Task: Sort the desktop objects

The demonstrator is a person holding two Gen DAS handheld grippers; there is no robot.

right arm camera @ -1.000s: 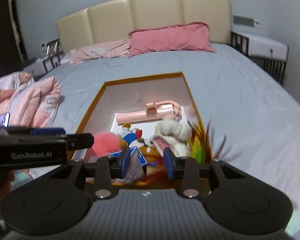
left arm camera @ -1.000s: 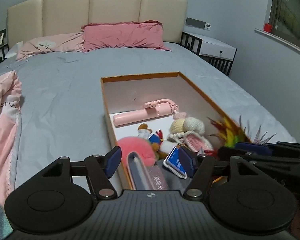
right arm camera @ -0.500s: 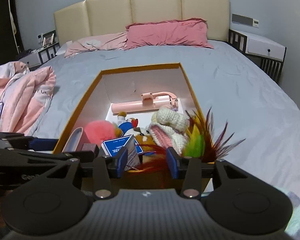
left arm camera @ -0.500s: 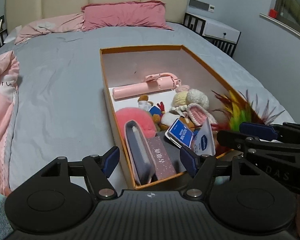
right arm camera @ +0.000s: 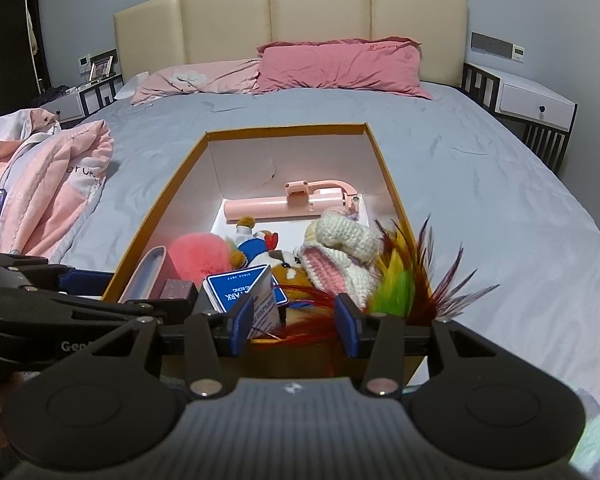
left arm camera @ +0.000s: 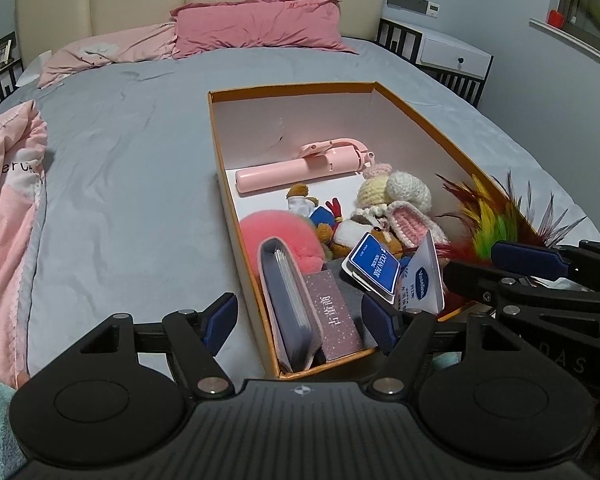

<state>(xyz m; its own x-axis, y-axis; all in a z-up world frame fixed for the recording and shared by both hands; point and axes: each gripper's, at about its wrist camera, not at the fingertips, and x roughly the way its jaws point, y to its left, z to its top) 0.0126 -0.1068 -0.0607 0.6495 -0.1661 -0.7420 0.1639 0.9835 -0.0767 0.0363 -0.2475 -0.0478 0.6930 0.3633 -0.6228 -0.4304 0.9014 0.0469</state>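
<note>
Both my tongs hover at the near short end of the orange box (left arm camera: 428,120), which sits on the grey bed (left arm camera: 132,168) with its long axis running straight away from me toward the headboard.

Left tongs (left arm camera: 300,320): wide open, empty. They straddle the box's near left corner, one pad outside the wall, the other over the contents. Directly ahead lie the grey card holder (left arm camera: 288,292) and the maroon booklet (left arm camera: 334,316), side by side, both long axes pointing away from me, in line with the fingers.

Right tongs (right arm camera: 296,324): about half open, nothing clamped. Red feathers (right arm camera: 312,312) lie loose in the gap; the white sachet (right arm camera: 266,300) stands just beside the left pad.

Farther back: blue card pack (right arm camera: 236,290), pink pompom (right arm camera: 200,254), crocheted toy (right arm camera: 340,256). The pink selfie stick (right arm camera: 288,202) lies crosswise near the far end, well apart from both tongs.

Judgement: left is nearer holder and booklet, right nearer feathers and sachet. For holder or booklet, the left pads would close across the short axis.
</note>
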